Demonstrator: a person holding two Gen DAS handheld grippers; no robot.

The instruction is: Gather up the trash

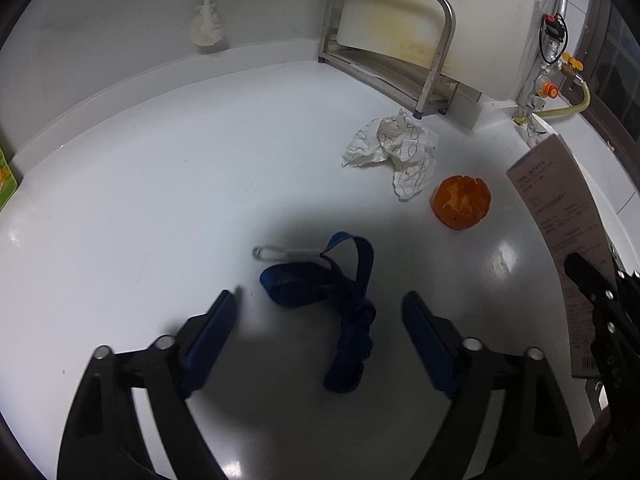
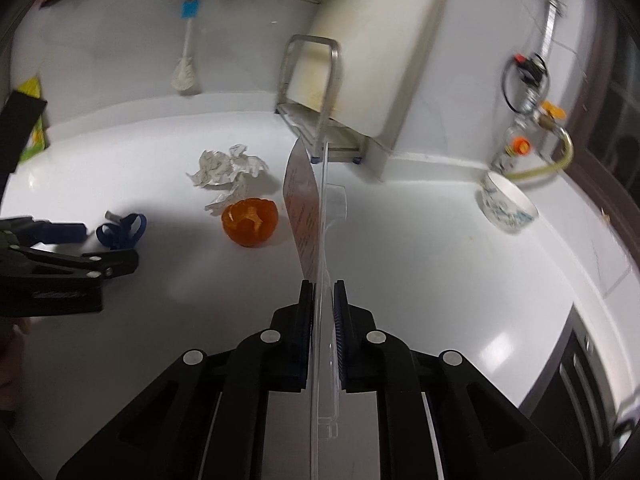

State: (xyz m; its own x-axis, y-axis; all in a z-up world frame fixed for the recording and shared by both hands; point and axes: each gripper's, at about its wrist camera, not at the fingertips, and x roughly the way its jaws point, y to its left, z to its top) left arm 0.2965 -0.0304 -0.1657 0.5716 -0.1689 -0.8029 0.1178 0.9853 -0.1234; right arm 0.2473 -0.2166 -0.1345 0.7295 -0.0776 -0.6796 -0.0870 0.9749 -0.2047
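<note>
Left claw (image 1: 320,308): spread wide, empty, poised over the knotted dark-blue fabric strap (image 1: 336,304) lying limp on the white worktop (image 1: 140,200).
Right claw (image 2: 322,292): clenched on a flat clear-plastic package with a brown printed card (image 2: 306,216), held edge-on.
Strap handling: judged light and floppy; the bunched knot offers the surest hold.
Other trash: crumpled printed paper (image 1: 394,150) and hollow orange peel (image 1: 460,200), just beside each other; both likely light, easily crushed.
</note>
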